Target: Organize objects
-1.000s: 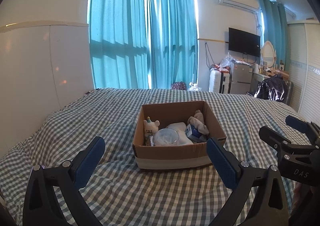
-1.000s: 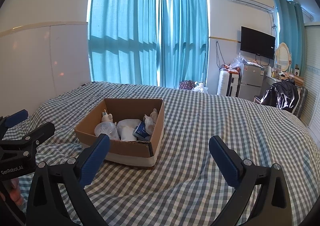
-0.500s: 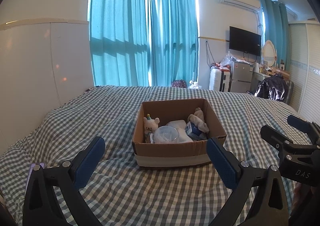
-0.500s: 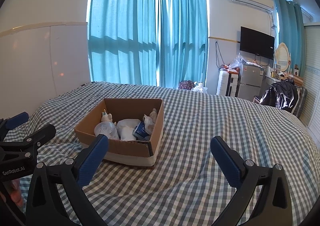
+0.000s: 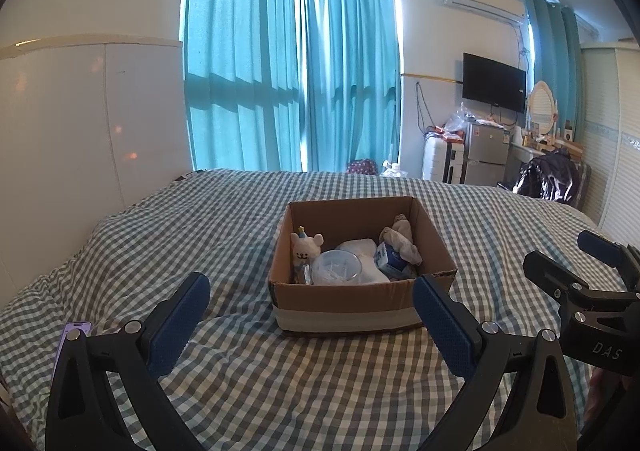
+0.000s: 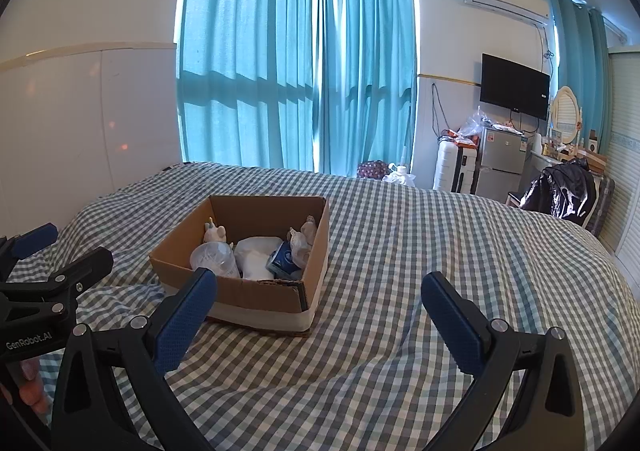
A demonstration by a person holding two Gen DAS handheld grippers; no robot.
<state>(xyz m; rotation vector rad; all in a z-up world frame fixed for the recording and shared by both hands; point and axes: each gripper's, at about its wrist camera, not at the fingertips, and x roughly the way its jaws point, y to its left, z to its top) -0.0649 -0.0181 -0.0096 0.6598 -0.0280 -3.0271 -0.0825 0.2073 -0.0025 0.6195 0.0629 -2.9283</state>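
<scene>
An open cardboard box [image 5: 348, 299] [image 6: 256, 291] stands on the checked bed. Inside it are a white plush toy [image 5: 305, 249] [image 6: 214, 234], a clear plastic tub [image 5: 337, 268] [image 6: 212, 258], a white packet [image 5: 362, 249] [image 6: 256, 253], a blue carton [image 5: 390, 258] [image 6: 283, 256] and a grey plush [image 5: 402, 237] [image 6: 302, 237]. My left gripper [image 5: 312, 325] [image 6: 60, 247] is open and empty, held short of the box's near side. My right gripper [image 6: 320, 315] [image 5: 572, 255] is open and empty, to the right of the box.
A purple phone [image 5: 70, 337] lies on the bed at the near left. The checked bedspread [image 6: 420, 251] is rumpled around the box. A white headboard panel [image 5: 80, 123] rises at the left. A suitcase [image 6: 452, 167], a small fridge [image 6: 500, 163] and a black bag [image 6: 560, 191] stand beyond the bed.
Both grippers have drawn back and up slightly, so the box sits a little higher in the left view and the phone has come into sight. Both stay open.
</scene>
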